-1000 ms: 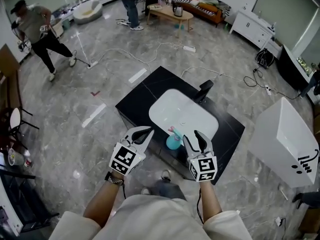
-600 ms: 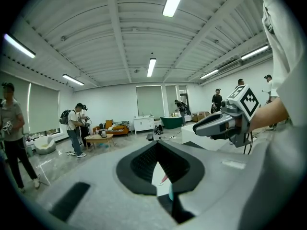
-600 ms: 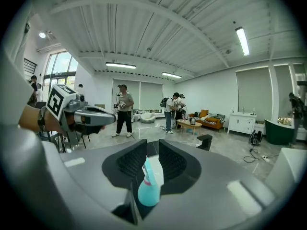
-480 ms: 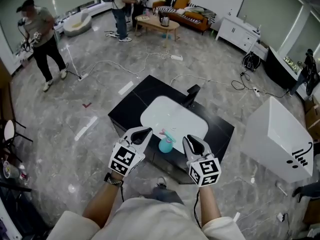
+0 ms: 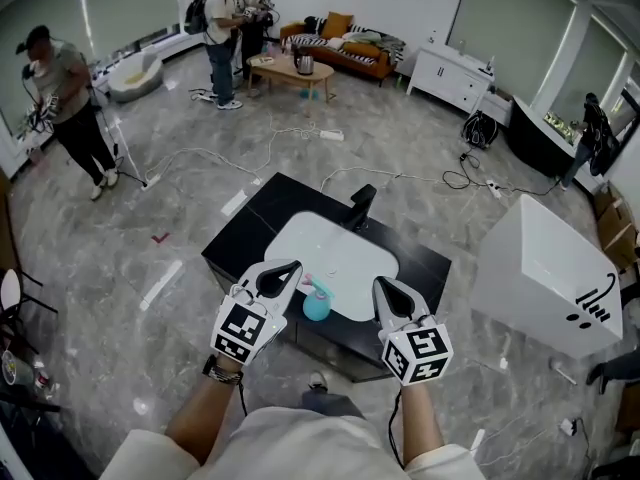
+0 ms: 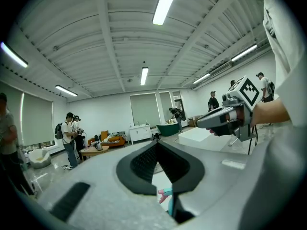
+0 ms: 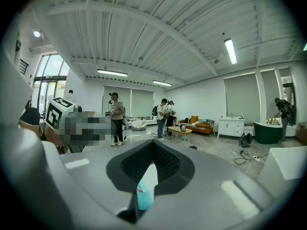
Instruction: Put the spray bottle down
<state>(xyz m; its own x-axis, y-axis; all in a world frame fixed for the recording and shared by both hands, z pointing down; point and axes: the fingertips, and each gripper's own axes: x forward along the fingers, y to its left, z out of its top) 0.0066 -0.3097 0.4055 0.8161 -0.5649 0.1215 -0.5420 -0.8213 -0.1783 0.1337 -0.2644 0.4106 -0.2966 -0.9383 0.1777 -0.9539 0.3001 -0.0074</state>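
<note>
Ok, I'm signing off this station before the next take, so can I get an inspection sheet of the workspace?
Surface: black counter with a white sink basin and a black faucet set in it.
Job's things: spray bottle stands upright at the basin's near edge, free of both tools.
Clutter: nothing seen on the counter.
Tools: left tool shut, empty; right tool shut, its jaws have just been closing with nothing between them; both held above the counter's near side.
Cables: white cable and black cable trail across the floor beyond the counter.
Surroundings: white box on the right; a person at far left; others by the coffee table; sofa at the back.
</note>
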